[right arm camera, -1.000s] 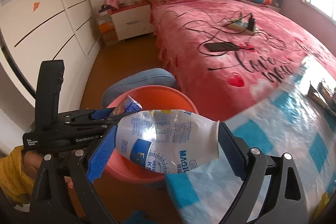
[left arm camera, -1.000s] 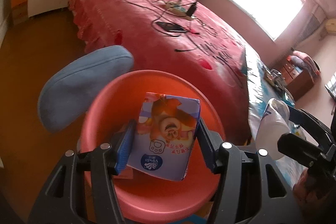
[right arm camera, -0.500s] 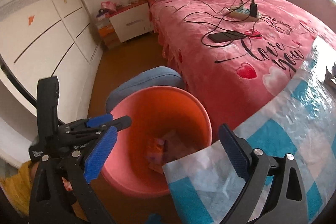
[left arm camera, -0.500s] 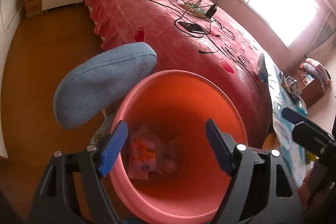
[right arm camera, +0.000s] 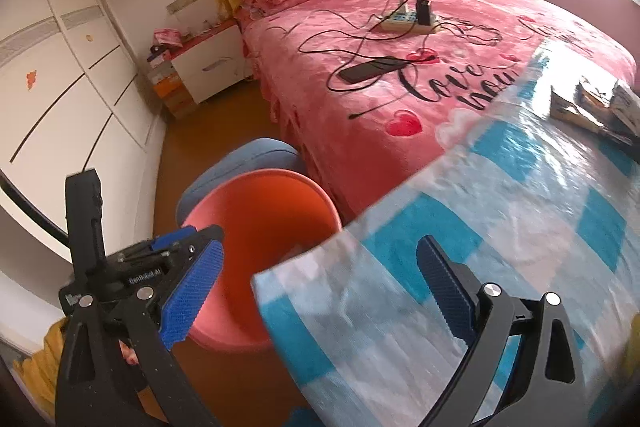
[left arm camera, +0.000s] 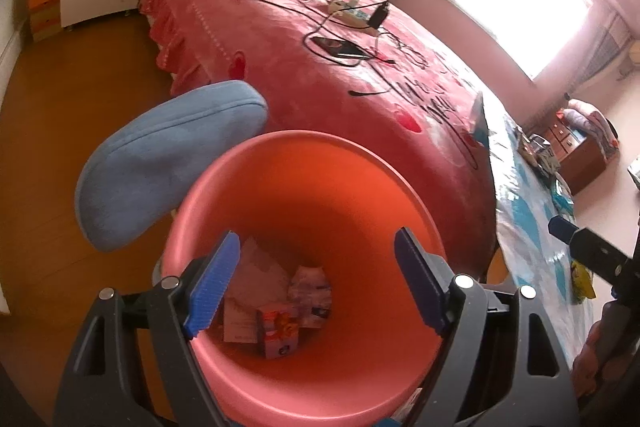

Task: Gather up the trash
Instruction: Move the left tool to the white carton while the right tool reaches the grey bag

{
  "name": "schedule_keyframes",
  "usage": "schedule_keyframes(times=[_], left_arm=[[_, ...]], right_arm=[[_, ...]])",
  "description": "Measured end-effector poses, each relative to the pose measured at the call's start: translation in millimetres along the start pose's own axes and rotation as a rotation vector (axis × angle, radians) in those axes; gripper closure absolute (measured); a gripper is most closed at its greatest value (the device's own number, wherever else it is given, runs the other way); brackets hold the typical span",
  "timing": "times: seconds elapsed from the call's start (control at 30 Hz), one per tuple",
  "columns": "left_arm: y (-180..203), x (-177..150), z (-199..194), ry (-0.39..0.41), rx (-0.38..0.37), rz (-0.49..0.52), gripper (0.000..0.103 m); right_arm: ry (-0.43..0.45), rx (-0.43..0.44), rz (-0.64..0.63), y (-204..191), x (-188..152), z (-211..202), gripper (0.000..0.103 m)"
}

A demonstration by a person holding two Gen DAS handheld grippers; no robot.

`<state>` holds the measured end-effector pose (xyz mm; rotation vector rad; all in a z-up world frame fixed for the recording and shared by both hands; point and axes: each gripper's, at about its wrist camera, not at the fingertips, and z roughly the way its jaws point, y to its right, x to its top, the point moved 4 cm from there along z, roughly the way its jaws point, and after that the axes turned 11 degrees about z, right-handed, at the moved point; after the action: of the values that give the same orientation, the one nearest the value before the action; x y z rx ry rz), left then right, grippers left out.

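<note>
Wide apart — that is how the jaws of the left gripper (left arm camera: 316, 283) stand, with nothing between the blue pads, poised right over the mouth of the orange bin (left arm camera: 248, 163). Down at the bottom of that bin lies the trash: a small printed carton (left arm camera: 279, 333) among crumpled papers (left arm camera: 310, 297), all of it well below the fingertips. Over on the other side, the right gripper (right arm camera: 320, 287) is just as open and just as empty, its jaws spread above the near corner of the blue-and-white checked cloth (right arm camera: 500, 227) (the picture is a little smeared there). From that view the bin sits on the wooden floor just beside the cloth's edge, and the left tool hangs at the bin's near rim. A blue cushion (left arm camera: 160, 163) leans against the bin's far side — touching it, by the look of things. Behind stretches the pink bedspread (right arm camera: 400, 47), with a power strip (right arm camera: 404, 21), a tangle of black cables and a dark phone (right arm camera: 370, 69) lying on top.
</note>
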<state>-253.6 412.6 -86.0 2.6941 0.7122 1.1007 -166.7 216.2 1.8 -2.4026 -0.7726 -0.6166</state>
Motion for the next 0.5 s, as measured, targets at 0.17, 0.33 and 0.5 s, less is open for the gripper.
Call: schedule_keyframes(times=[0.17, 0.33, 0.5], left_arm=[[19.8, 6.5, 0.7, -0.003, -0.031, 0.042, 0.022], [43.7, 15.3, 0.0, -0.007, -0.053, 0.099, 0.022], [69.3, 30.7, -4.5, -0.001, -0.071, 0.141, 0.022]], right_arm=[[0.027, -0.024, 0.032, 16.1, -4.3, -17.6, 0.007], [0.060, -0.044, 0.072, 33.4, -6.4, -43.2, 0.007], [0.090, -0.056, 0.115, 52.3, -6.3, -70.3, 0.007]])
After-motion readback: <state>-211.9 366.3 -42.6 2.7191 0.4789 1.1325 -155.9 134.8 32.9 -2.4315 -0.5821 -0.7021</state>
